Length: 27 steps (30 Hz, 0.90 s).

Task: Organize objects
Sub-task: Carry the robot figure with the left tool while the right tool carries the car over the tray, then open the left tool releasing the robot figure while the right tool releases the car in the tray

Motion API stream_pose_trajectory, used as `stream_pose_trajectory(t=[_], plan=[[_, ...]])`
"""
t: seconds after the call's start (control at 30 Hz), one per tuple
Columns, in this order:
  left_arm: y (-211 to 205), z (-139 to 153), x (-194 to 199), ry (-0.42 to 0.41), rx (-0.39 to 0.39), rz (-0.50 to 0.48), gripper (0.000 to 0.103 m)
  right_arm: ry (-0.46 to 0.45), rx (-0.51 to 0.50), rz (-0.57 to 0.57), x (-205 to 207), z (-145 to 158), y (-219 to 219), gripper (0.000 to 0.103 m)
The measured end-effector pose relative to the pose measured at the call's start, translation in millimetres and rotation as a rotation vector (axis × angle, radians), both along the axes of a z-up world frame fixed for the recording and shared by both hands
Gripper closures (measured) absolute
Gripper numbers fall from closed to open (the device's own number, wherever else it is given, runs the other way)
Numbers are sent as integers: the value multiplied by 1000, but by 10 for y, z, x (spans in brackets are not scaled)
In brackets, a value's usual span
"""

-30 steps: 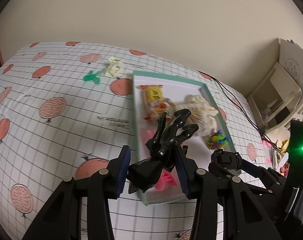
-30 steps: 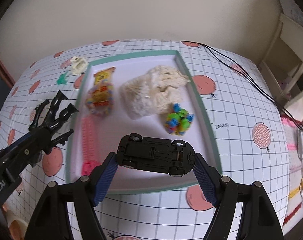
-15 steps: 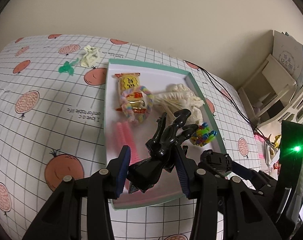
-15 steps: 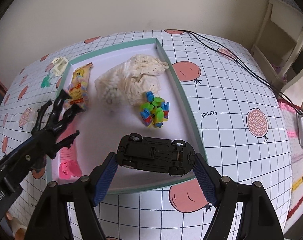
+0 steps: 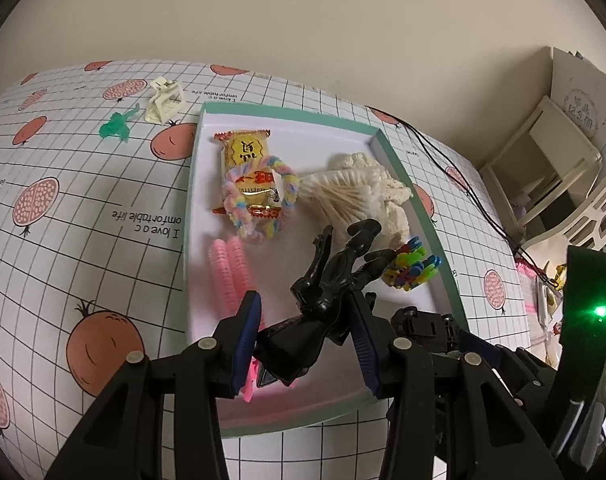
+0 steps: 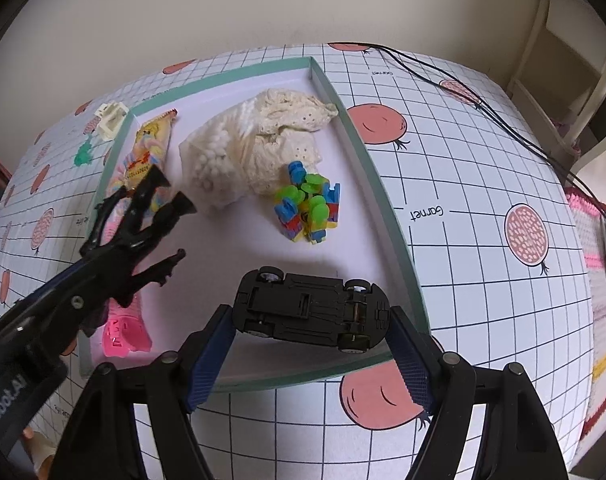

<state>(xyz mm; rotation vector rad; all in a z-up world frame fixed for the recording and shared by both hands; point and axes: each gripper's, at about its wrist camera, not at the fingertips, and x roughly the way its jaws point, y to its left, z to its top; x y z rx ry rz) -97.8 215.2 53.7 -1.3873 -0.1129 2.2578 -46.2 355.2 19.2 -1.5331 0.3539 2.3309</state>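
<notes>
Looking along the left gripper [image 5: 303, 344] through its own wrist camera, the jaws are clamped on the base of a black claw-shaped toy [image 5: 331, 280], whose spiky prongs fan forward and upward beyond the fingertips, over the near part of the green-rimmed tray [image 5: 387, 152]. It looks like light, rigid plastic; the thin prongs would likely snag or bend, so the thick base is the sensible place to hold it, as now. Ahead of the tips lie a pink comb [image 5: 227, 268] to the left, a snack packet [image 5: 249, 168] with a pastel loop farther on, a cream cloth bundle [image 5: 359, 188] and bright building pieces [image 5: 411, 268] to the right. Off the tray, far ahead and left, sit a cream clip [image 5: 165, 100] and a green figure [image 5: 117, 124]. From the right wrist camera, the right gripper [image 6: 311, 344] pinches a black toy car [image 6: 311, 308] end to end, underside facing the lens, above the tray's near right corner. Hard, smooth and light by the look of it, it could pivot between the pads, and its wheels would let it roll once set down.
</notes>
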Motion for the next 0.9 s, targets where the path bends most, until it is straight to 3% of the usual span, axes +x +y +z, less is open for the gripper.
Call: stream_pose_trajectory(t=[0.9], plan=[[110, -115, -66, -23, -24, -9, 57, -1, 6, 37, -75, -99, -105, 24]])
